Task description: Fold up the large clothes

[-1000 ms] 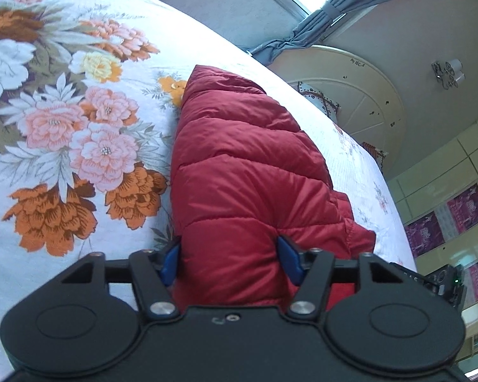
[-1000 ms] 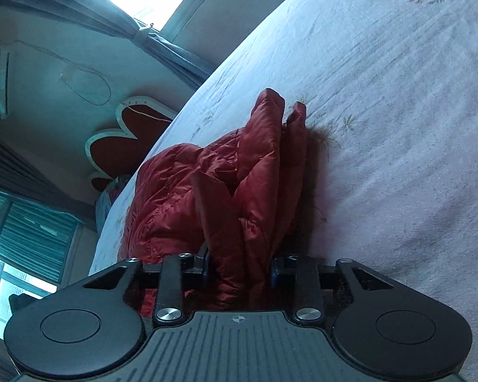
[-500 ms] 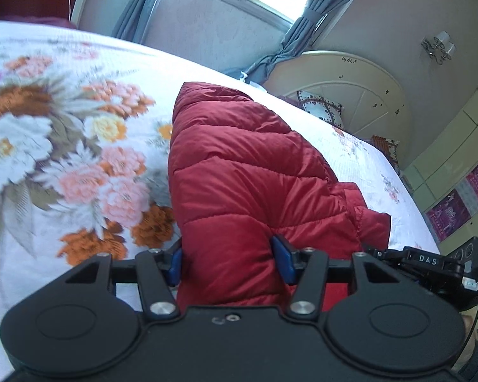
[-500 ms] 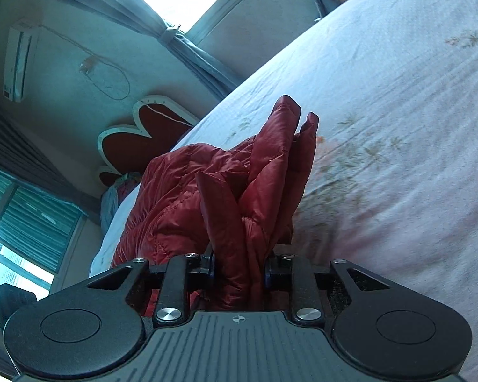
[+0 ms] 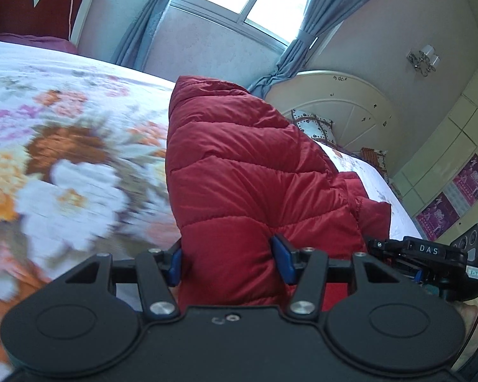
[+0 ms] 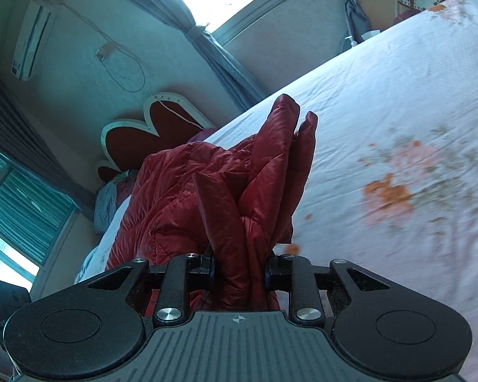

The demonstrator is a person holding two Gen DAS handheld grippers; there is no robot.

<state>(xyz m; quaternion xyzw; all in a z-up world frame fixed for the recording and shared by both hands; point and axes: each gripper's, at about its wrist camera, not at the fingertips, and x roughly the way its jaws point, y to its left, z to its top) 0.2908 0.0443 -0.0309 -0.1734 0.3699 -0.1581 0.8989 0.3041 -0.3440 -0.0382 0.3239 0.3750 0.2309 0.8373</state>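
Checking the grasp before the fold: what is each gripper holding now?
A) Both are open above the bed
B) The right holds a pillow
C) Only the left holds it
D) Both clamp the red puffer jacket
D: the left gripper and the right gripper each have red puffer jacket fabric pinched between their fingers.

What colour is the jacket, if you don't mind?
Red, quilted; the jacket shows best in the left wrist view.

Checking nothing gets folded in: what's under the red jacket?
Around the red jacket, only the floral bedsheet shows. Whatever lies directly beneath it is covered.
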